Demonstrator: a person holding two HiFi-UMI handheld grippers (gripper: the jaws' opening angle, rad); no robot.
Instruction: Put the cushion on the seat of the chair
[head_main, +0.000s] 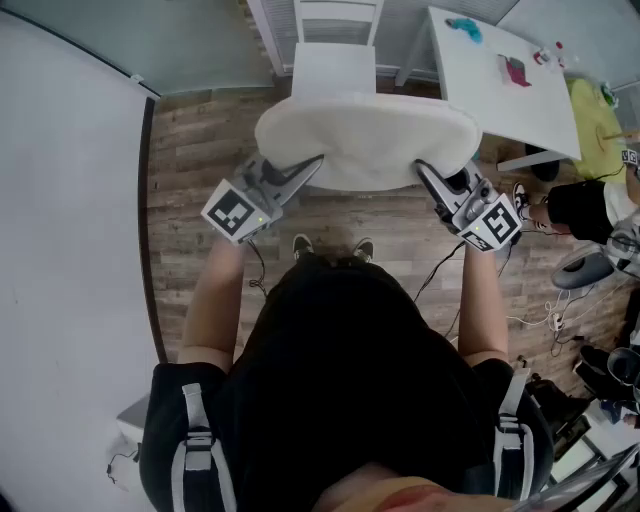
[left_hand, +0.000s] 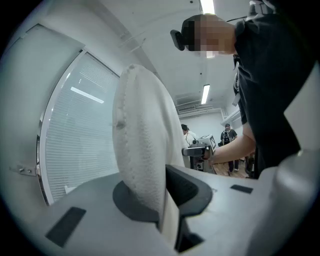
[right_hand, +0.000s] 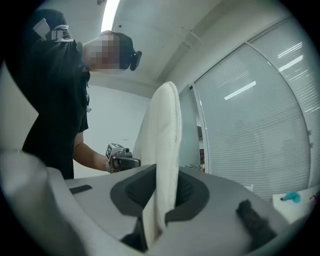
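Observation:
A round cream cushion (head_main: 368, 140) hangs level in the air, just in front of a white chair (head_main: 336, 45) whose seat (head_main: 334, 72) shows beyond it. My left gripper (head_main: 308, 168) is shut on the cushion's near left edge and my right gripper (head_main: 427, 172) is shut on its near right edge. In the left gripper view the cushion (left_hand: 142, 160) stands pinched between the jaws of the left gripper (left_hand: 165, 200). The right gripper view shows the cushion's thin edge (right_hand: 165, 160) clamped in the right gripper (right_hand: 161, 192).
A white table (head_main: 500, 80) with small coloured items stands right of the chair. A white wall (head_main: 70, 220) runs along the left. Cables (head_main: 540, 320), shoes and another person (head_main: 590, 205) are on the wood floor at the right.

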